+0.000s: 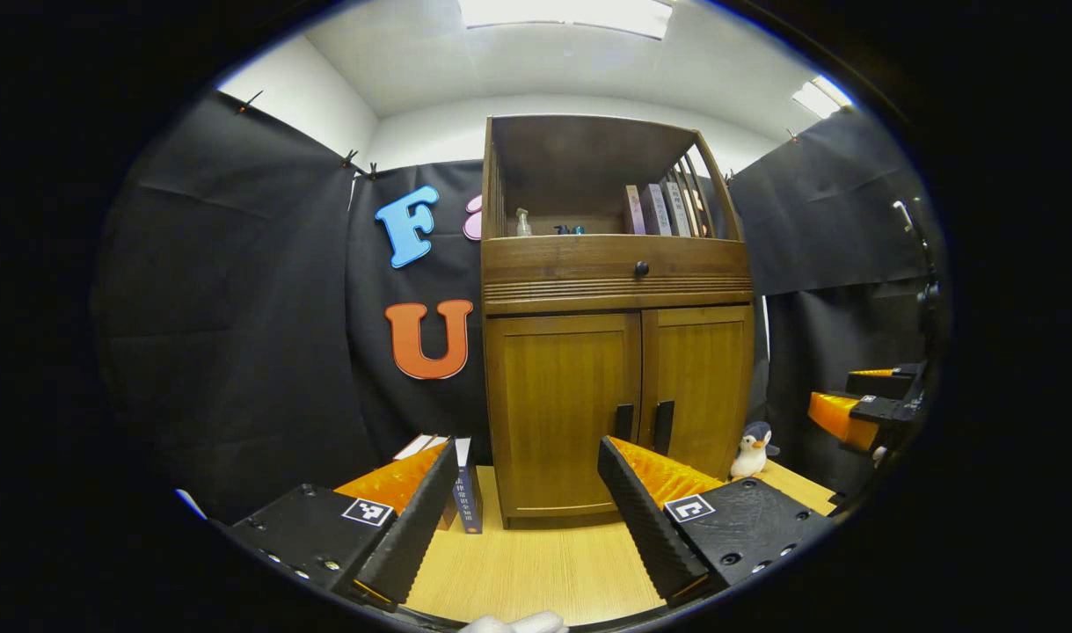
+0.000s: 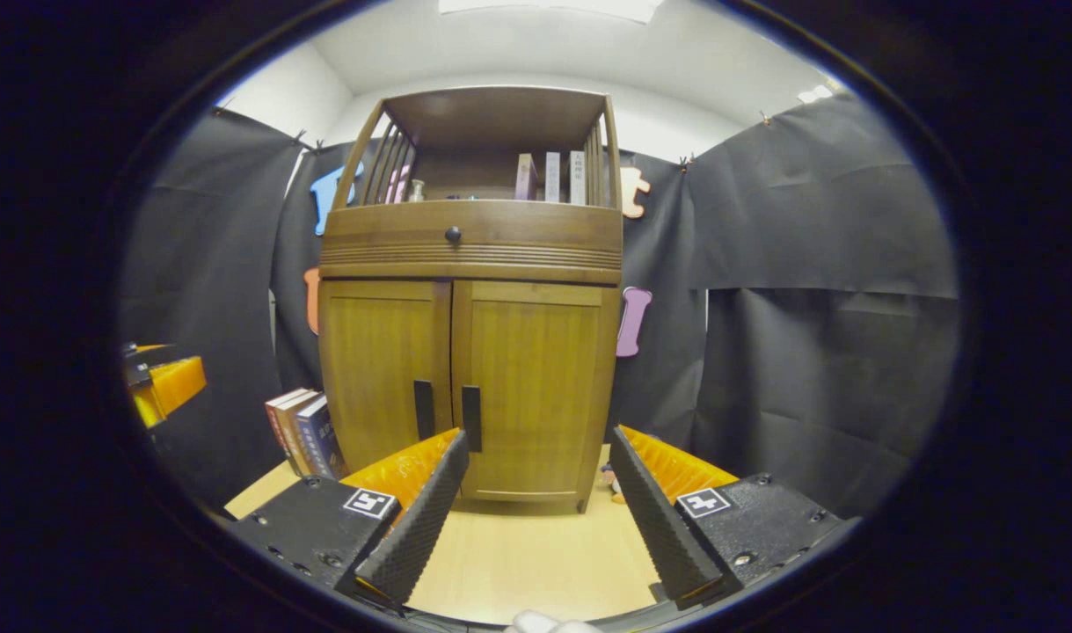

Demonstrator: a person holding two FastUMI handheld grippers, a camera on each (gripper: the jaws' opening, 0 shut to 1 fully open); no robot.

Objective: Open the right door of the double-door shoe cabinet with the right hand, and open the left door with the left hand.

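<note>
A brown wooden shoe cabinet (image 1: 615, 264) (image 2: 474, 255) stands on a light wooden floor, both doors shut. The left door (image 1: 557, 413) (image 2: 382, 369) and right door (image 1: 703, 378) (image 2: 536, 387) each carry a black vertical handle near the centre seam: left handle (image 1: 623, 422) (image 2: 423, 409), right handle (image 1: 664, 426) (image 2: 471, 418). My left gripper (image 1: 527, 466) is open, a short way in front of the left door. My right gripper (image 2: 536, 462) is open in front of the right door. In the left gripper view the right gripper (image 1: 861, 409) shows at the far right edge.
Books (image 1: 465, 483) (image 2: 302, 431) lean beside the cabinet's left side. A small penguin toy (image 1: 751, 450) sits by its right side. The open top shelf holds books (image 1: 663, 209) and a bottle (image 1: 523, 222). A drawer with a black knob (image 1: 641, 268) is above the doors. Black cloth walls surround.
</note>
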